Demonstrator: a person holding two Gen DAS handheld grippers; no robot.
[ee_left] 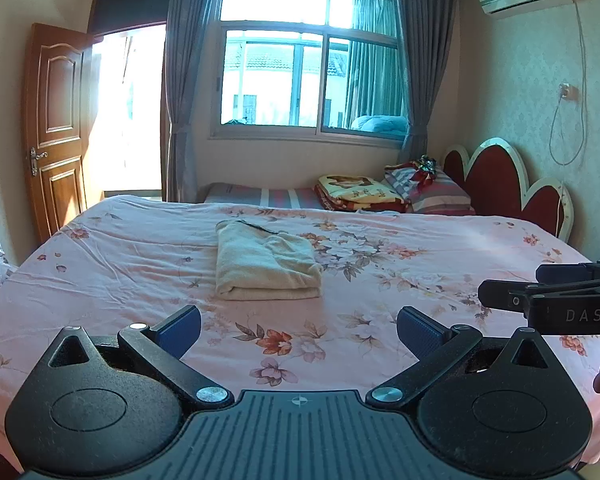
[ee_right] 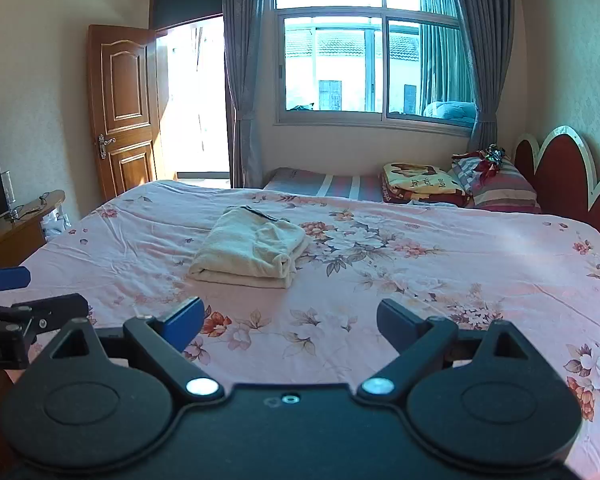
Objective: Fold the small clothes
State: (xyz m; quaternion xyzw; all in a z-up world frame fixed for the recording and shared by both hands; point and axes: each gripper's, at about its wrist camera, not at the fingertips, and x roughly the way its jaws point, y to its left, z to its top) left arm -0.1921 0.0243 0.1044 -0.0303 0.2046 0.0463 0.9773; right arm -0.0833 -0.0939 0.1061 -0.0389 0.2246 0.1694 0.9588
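Observation:
A cream garment (ee_left: 264, 262) lies folded in a neat rectangle on the pink floral bedsheet (ee_left: 140, 264), out in front of both grippers; it also shows in the right wrist view (ee_right: 250, 252). My left gripper (ee_left: 298, 330) is open and empty, held above the near part of the bed, short of the garment. My right gripper (ee_right: 290, 320) is open and empty too, beside the left one. The right gripper's fingers (ee_left: 500, 298) show at the right edge of the left wrist view. The left gripper's fingers (ee_right: 56, 308) show at the left edge of the right wrist view.
A second bed with folded blankets and pillows (ee_left: 364, 194) stands behind, under the window (ee_left: 312, 64). A red scalloped headboard (ee_left: 496, 184) is at the right. An open wooden door (ee_left: 56, 128) is at the left. A TV on a wooden stand (ee_right: 16, 224) sits far left.

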